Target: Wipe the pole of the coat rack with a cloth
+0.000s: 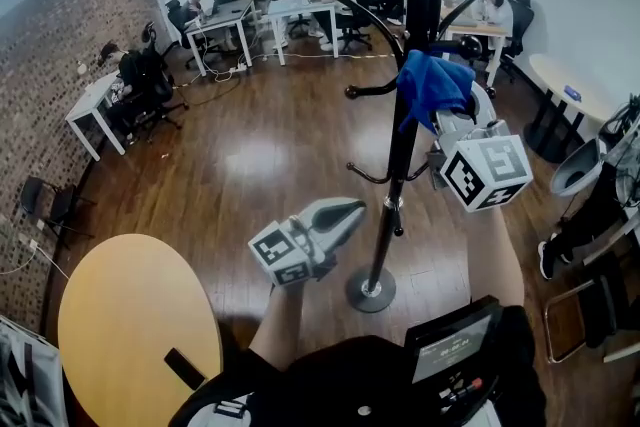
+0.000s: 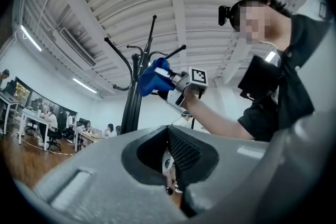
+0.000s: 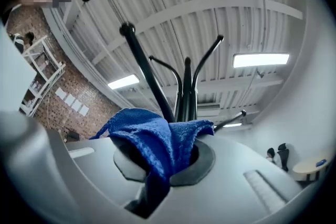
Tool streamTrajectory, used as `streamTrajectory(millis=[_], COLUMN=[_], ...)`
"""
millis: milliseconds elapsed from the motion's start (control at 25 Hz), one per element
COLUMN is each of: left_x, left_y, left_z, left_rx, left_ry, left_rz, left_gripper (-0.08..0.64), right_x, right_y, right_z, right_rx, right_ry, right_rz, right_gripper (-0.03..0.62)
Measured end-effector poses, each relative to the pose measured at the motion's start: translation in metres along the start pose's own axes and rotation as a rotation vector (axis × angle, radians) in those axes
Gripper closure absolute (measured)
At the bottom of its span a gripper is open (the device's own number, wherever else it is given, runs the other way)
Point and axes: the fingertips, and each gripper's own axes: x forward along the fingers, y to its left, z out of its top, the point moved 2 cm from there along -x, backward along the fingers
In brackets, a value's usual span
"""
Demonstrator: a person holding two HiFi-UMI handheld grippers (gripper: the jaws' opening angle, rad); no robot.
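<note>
The black coat rack pole (image 1: pixel 402 150) rises from a round base (image 1: pixel 371 290) on the wood floor, with curved hooks at several heights. My right gripper (image 1: pixel 455 115) is shut on a blue cloth (image 1: pixel 432 83), which lies against the pole's right side just under the upper hooks. In the right gripper view the cloth (image 3: pixel 157 139) bunches out of the right gripper (image 3: pixel 163 165), with the pole (image 3: pixel 186 94) straight ahead. My left gripper (image 1: pixel 345 212) hangs lower, left of the pole, shut and empty. The left gripper view shows that gripper (image 2: pixel 169 165), the rack (image 2: pixel 136 94) and the cloth (image 2: pixel 152 77).
A round wooden table (image 1: pixel 130 315) stands at the lower left. White desks (image 1: pixel 230 15) with seated people and office chairs fill the back of the room. A pale round table (image 1: pixel 560 75) and a chair (image 1: pixel 590 305) are at the right.
</note>
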Motion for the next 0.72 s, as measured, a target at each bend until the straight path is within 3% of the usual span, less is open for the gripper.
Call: streamTrajectory(millis=[280,440,600,720], left_x=[-0.006,0.002,0.012,0.013], left_y=[0.001,-0.001,-0.003,0.0], left_z=[-0.008,-0.016,-0.023,-0.025], left_rx=[-0.024,-0.034,-0.048,-0.055], left_ry=[0.019,0.034,0.043,0.04], left_rz=[-0.003,-0.011,-0.017,-0.024], left_gripper=[0.563,0.563,0.563,0.563], right_x=[-0.029,-0.06,-0.099,-0.124], right_y=[-0.008,-0.013,0.007,0.036], right_z=[-0.131,-0.227,-0.293,-0.325], right_rx=[0.102,0.202,0.235,0.268], right_ry=[0.241,0.443,0.631,0.759], right_rz=[-0.07,-0.093,-0.045,0.056], right_gripper=[0.56,0.56,0.56,0.56])
